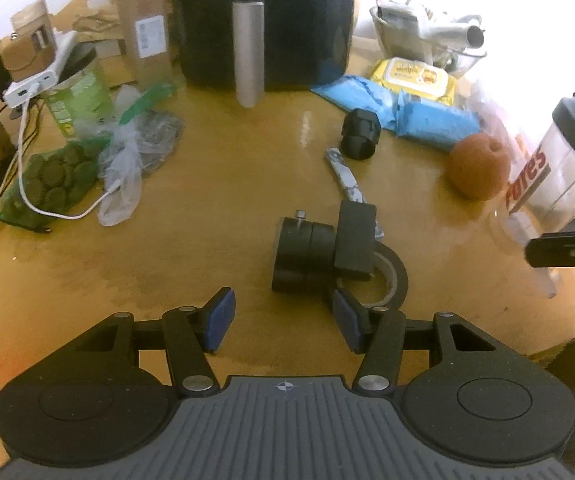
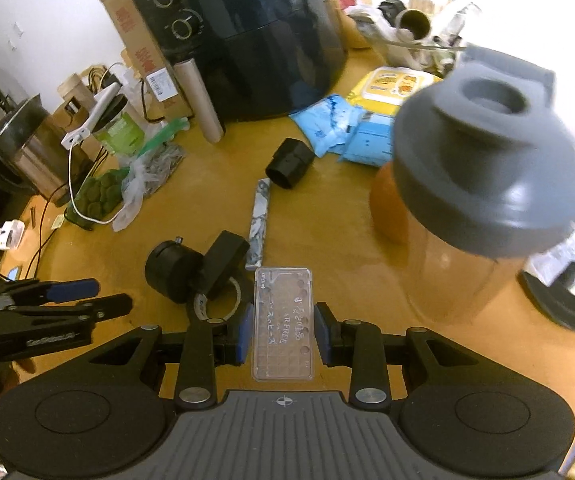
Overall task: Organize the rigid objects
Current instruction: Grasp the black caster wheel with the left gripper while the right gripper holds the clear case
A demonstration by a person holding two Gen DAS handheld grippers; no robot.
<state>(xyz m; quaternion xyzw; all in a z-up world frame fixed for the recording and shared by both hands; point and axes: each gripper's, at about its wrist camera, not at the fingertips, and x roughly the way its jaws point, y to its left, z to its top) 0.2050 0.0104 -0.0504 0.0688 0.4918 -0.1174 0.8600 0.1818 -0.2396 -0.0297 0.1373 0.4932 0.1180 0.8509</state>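
My right gripper [image 2: 283, 330] is shut on a clear plastic case [image 2: 282, 322] and holds it above the wooden table [image 2: 327, 220]. My left gripper [image 1: 283, 318] is open and empty, just short of a black cylindrical part with a block [image 1: 319, 250] that lies on a black tape roll [image 1: 389, 278]. The same part [image 2: 191, 270] and tape roll [image 2: 217, 306] show in the right wrist view, with my left gripper's fingers [image 2: 71, 290] at the far left. A marbled stick [image 1: 345, 176] and a black hexagonal cap [image 1: 361, 132] lie beyond.
A black air fryer [image 1: 263, 20] stands at the back with a grey tube [image 1: 249, 52] against it. Bags of green discs [image 1: 55, 180], blue packets [image 1: 407, 116], a yellow wipes pack [image 1: 415, 76], an orange ball [image 1: 479, 168] and a grey-lidded shaker [image 2: 487, 140] crowd the sides.
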